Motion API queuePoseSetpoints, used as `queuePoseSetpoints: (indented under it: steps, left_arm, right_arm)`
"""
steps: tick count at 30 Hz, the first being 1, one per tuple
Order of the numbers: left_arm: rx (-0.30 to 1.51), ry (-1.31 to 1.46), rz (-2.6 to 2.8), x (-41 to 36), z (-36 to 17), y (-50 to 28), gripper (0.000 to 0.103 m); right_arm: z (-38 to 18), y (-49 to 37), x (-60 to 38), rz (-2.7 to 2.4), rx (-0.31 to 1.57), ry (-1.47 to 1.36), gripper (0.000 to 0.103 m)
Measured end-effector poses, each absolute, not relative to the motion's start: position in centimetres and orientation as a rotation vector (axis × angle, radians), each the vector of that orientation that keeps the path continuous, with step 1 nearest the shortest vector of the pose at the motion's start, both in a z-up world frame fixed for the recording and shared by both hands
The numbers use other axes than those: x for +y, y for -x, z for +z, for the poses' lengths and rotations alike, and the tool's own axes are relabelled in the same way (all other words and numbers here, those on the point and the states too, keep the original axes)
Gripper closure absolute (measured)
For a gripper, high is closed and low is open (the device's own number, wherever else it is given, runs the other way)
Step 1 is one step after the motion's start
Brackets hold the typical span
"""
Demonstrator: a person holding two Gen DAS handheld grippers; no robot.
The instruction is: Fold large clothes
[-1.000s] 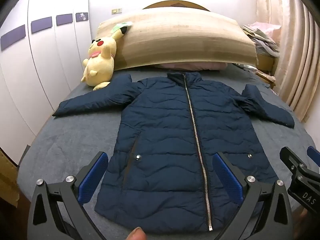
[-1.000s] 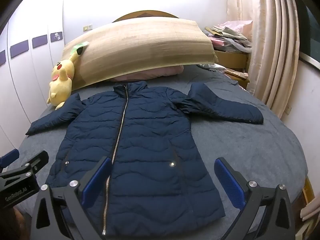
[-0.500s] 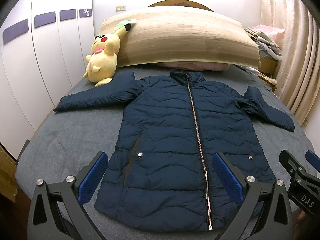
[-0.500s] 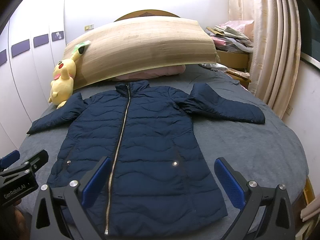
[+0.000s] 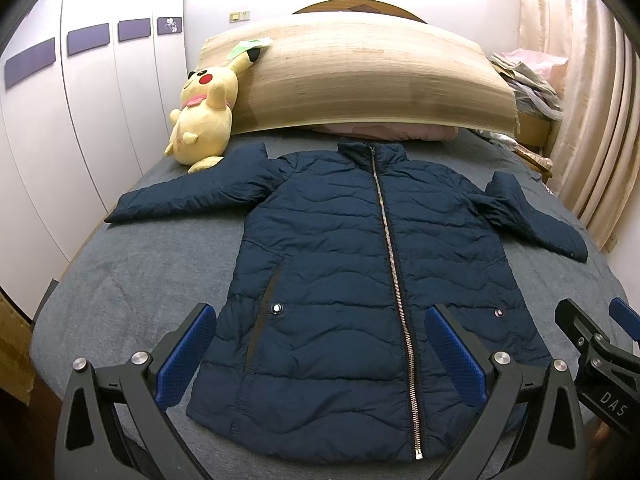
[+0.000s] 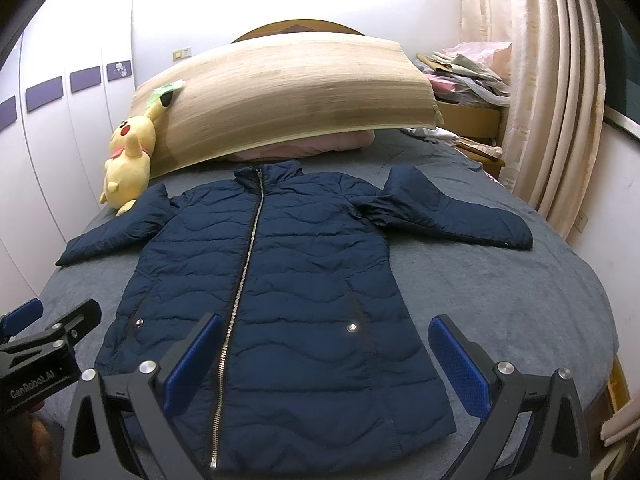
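Left wrist view: the jacket [image 5: 360,280] lies flat, zipped, on the bed [image 5: 120,280]; the left gripper [image 5: 320,354] hangs spread, empty. Right wrist view: the right gripper [image 6: 326,360] gapes too. Puffy, light, slippery; likely pinch a cuff.

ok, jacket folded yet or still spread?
Spread. The jacket lies flat on the bed, front up and zipped, both sleeves out to the sides. Both grippers are open, holding nothing.
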State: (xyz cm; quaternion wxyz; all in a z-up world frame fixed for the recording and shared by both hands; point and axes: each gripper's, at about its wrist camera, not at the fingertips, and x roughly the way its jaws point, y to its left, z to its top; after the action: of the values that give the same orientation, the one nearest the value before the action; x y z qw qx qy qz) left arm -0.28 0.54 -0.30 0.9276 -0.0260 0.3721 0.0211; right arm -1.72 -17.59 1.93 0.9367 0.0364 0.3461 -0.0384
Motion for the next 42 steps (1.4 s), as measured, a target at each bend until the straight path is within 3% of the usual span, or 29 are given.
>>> queuePoseSetpoints:
  steps: [42]
  left_arm:
    - [0.773,0.049,0.03,0.25,-0.42,0.18,0.0]
  right_arm:
    - [2.07,1.61,-17.67,-0.078,0.705,-0.069,0.0]
